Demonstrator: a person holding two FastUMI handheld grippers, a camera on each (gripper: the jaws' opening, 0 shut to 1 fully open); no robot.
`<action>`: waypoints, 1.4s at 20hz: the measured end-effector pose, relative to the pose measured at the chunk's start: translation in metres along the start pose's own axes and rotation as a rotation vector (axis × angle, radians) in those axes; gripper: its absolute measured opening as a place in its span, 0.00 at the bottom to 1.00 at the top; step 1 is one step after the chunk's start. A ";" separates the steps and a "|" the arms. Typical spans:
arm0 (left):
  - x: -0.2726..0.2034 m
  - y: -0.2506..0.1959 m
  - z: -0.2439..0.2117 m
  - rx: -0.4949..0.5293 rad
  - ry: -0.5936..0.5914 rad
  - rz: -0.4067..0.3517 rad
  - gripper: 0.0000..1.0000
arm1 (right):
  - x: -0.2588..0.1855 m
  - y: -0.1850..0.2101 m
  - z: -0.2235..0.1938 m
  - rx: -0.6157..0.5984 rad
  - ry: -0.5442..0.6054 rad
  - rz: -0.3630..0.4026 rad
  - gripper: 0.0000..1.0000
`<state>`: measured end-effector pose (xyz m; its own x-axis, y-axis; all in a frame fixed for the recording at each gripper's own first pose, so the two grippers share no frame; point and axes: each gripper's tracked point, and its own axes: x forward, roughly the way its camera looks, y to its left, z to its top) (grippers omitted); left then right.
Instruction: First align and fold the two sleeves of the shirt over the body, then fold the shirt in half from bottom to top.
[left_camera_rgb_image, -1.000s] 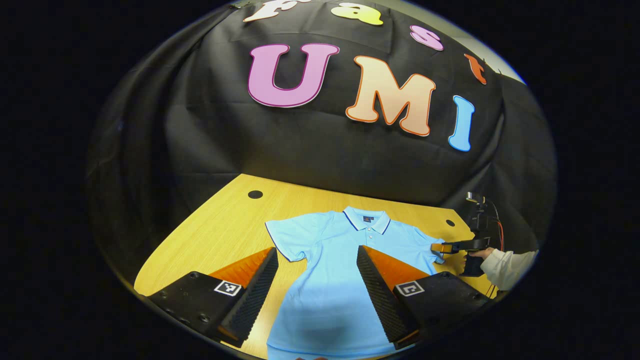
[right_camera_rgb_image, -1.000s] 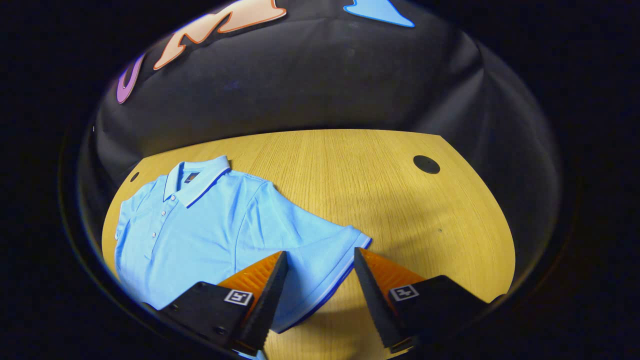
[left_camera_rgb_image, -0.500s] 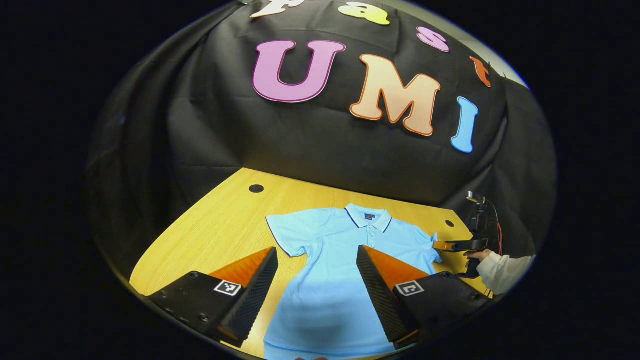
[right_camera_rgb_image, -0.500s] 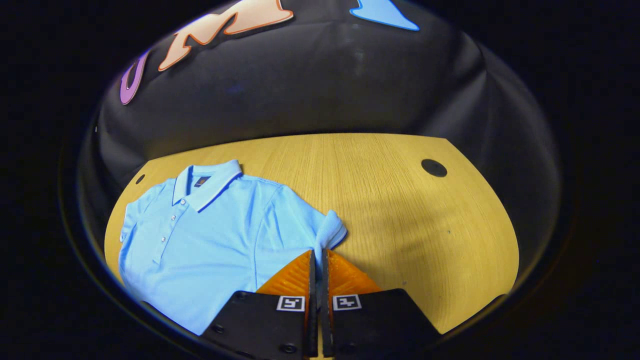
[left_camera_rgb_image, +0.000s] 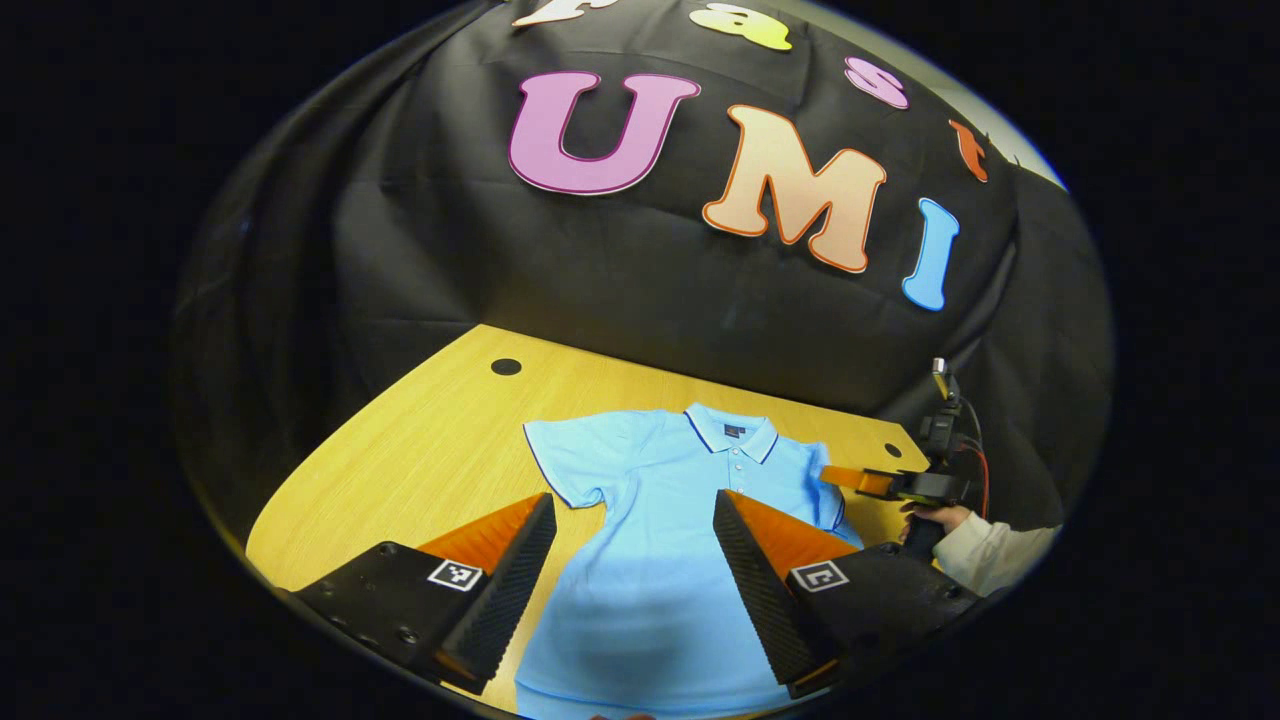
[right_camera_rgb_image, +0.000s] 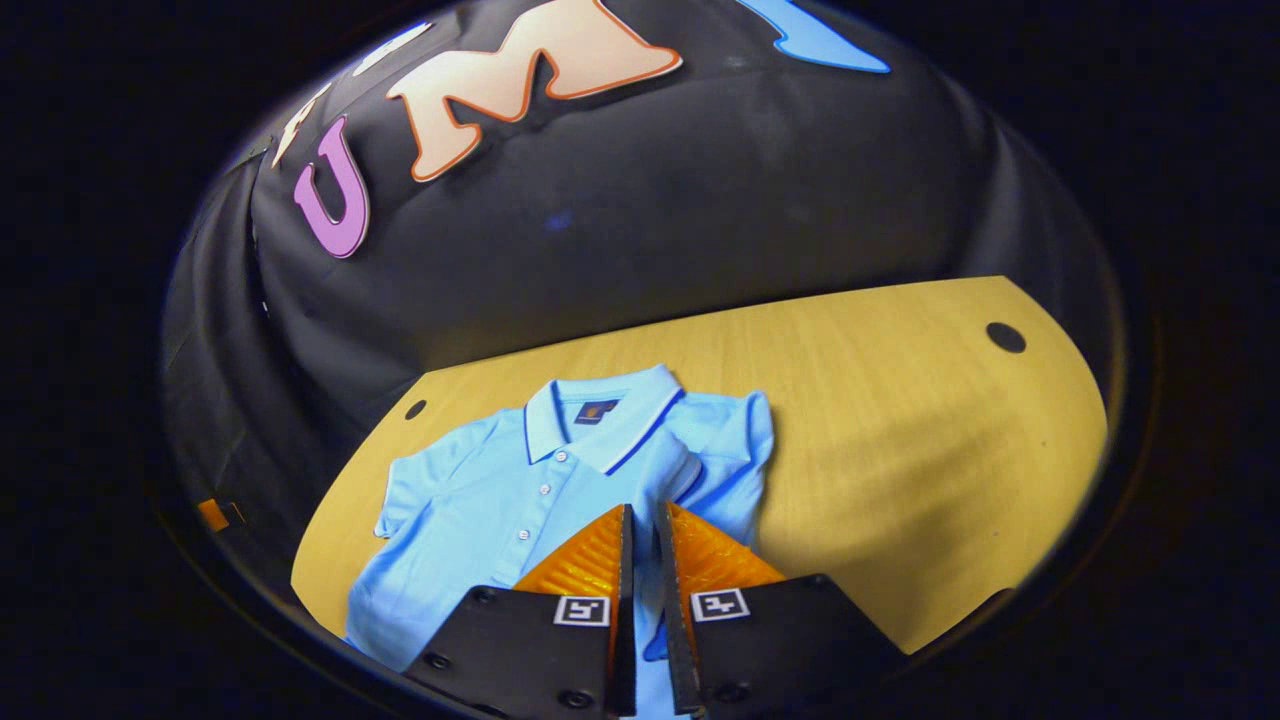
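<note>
A light blue polo shirt (left_camera_rgb_image: 650, 480) lies face up on the wooden table (left_camera_rgb_image: 420, 440), collar (left_camera_rgb_image: 733, 435) toward the wall. My left gripper (left_camera_rgb_image: 632, 500) hangs open above the shirt's lower body, nothing between its fingers. The sleeve (left_camera_rgb_image: 565, 460) on that view's left lies spread flat. My right gripper (right_camera_rgb_image: 643, 510) is shut on the other sleeve (right_camera_rgb_image: 690, 470), which is lifted and drawn in over the chest beside the collar (right_camera_rgb_image: 600, 420). The right gripper (left_camera_rgb_image: 845, 477) also appears in the left gripper view, at the shirt's right shoulder. A hand (left_camera_rgb_image: 935, 517) holds it.
Bare table (right_camera_rgb_image: 900, 420) stretches to the right of the shirt (right_camera_rgb_image: 480, 490) in the right gripper view. Round cable holes (left_camera_rgb_image: 506, 366) (right_camera_rgb_image: 1005, 337) sit near the far corners. The black cloth wall rises straight behind the table. A white sleeve (left_camera_rgb_image: 990, 555) reaches in from the right.
My right gripper shut on the sleeve's hem, then carried it inward over the shirt's body, turning toward the collar. My left gripper stayed open and barely moved.
</note>
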<state>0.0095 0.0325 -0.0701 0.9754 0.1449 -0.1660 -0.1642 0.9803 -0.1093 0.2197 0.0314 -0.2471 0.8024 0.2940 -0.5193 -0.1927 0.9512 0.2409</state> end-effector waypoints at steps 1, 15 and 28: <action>0.003 0.000 -0.001 -0.004 0.002 -0.004 0.95 | -0.002 0.011 -0.003 0.027 0.014 0.035 0.16; 0.114 0.045 -0.002 0.036 0.078 -0.050 0.95 | -0.114 0.002 0.006 -0.091 -0.164 -0.141 0.98; 0.218 0.108 -0.046 0.104 0.208 0.087 0.95 | -0.224 -0.043 -0.023 0.017 -0.203 -0.371 0.98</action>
<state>0.1980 0.1641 -0.1634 0.9051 0.2093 -0.3702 -0.2199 0.9754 0.0138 0.0355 -0.0728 -0.1601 0.9109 -0.0938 -0.4018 0.1380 0.9870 0.0824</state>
